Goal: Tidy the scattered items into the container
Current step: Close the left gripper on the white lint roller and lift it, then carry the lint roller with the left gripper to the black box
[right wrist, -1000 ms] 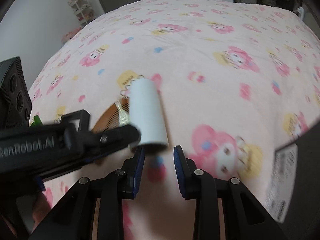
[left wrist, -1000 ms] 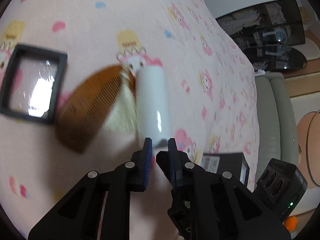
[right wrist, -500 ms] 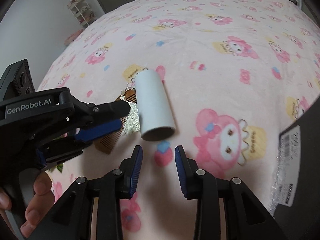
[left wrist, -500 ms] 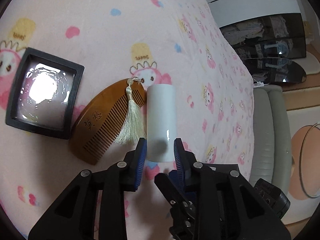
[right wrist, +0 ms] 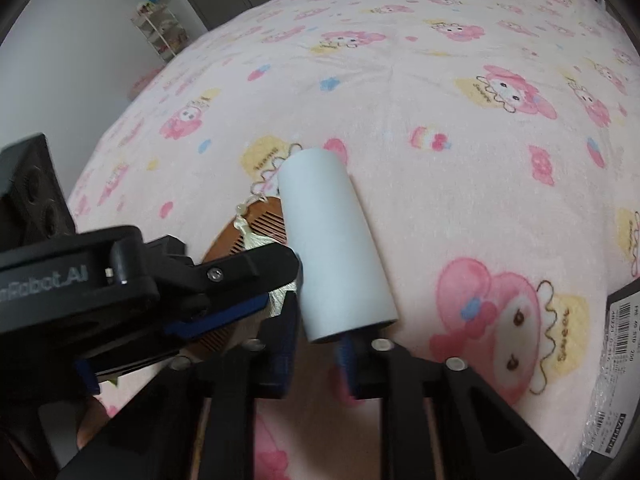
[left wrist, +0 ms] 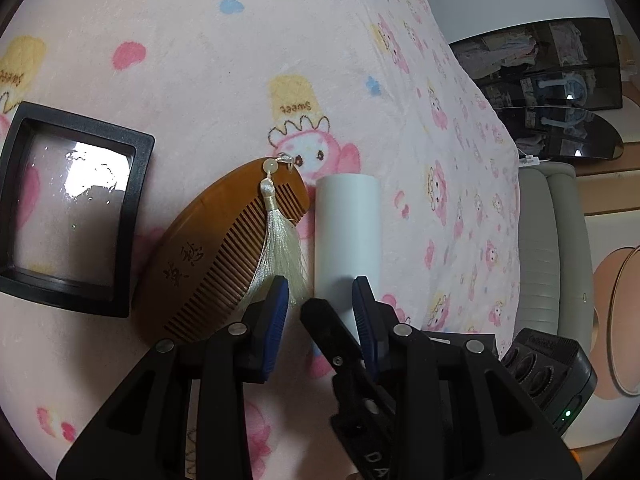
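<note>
A white roll (left wrist: 347,232) (right wrist: 332,248) lies on the pink blanket beside a wooden comb (left wrist: 224,256) (right wrist: 256,224) with a cream tassel (left wrist: 280,248). My left gripper (left wrist: 320,300) (right wrist: 280,284) hovers low over the roll's near end. Its jaws are opening and press on nothing, with the tassel's tip between them. My right gripper (right wrist: 316,348) is at that same end and its jaws are closing. One of its fingers (left wrist: 324,328) lies along the comb side of the roll. Blur and the roll hide its pads.
A black frame with a clear film (left wrist: 72,216) lies left of the comb. A black box with a barcode label (right wrist: 624,360) sits at the blanket's right edge. A grey padded seat (left wrist: 548,248) and dark shelves (left wrist: 552,80) stand beyond the bed.
Both grippers have come closer to the roll's near end. The left jaws have widened and the right jaws have narrowed. The roll and comb have stayed where they were.
</note>
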A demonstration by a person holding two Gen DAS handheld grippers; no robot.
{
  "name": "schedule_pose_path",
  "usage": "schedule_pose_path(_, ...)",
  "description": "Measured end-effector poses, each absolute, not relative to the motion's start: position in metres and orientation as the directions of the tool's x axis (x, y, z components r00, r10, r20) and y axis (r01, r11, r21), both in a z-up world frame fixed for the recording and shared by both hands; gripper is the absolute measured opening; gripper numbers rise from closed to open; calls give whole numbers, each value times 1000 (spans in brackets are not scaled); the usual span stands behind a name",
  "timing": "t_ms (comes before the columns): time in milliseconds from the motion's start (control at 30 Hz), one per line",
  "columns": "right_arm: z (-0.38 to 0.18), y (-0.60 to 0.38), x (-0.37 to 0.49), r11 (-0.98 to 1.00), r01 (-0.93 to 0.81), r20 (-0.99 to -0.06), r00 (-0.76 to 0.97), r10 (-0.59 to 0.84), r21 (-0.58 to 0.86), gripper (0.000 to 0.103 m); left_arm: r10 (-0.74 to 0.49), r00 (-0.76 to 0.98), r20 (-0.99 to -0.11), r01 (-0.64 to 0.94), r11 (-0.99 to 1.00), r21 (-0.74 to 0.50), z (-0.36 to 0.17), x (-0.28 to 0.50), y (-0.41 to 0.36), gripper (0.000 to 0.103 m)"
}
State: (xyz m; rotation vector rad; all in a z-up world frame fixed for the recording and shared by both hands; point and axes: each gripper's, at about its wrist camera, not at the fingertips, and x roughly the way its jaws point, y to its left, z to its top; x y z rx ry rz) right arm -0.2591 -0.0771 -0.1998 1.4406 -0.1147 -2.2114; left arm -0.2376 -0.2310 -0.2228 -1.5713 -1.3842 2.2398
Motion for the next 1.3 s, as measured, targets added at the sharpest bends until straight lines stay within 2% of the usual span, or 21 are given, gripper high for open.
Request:
schedule_pose_path(133,-188,-65,-251,-860,375,-817,-329,-473,346,9,503,-482,-717,398,-603,-691,-217,-236,-231,32)
schedule_pose_path(267,-187,-48,-225,-860,384,-832,-306,-463,337,9,443,-481,-757,398,-659,-638,-210,-234,-230,32)
schedule_pose_path(433,-188,-23,-196,-863,366,-846,-275,-457,348,10,499,-484,-719,329,-658,-678,-204,-235,-219,32)
schedule_pose_path(533,-182,-15,-192,-869,352,-856,-258,-448,348,10,522,-449,-725,288,-684,-670,-205,-239,-203,32)
schedule_pose_path(667,-177,-13,-192,-900,359,-892,-280,-355,245,18,571,-389,-723,248,-691,-679,-216,-245,-181,32)
schedule_pose_path(800,-174,-4,-190,-914,334,-898,-290,-332,230,23,579,-352,-736,242,-703,-669,-223,-246,-171,36)
schedule_pose_path(1100,-165,10,-188,-941,262,-904,-310,-293,215,24,539,-296,-789,287,-738,-611,-205,-197,-174,34)
schedule_pose_path(1300,-153,2,-197,-947,277,-901,-349,-257,163,26,582,-349,-734,319,-663,-677,-204,-163,-186,34)
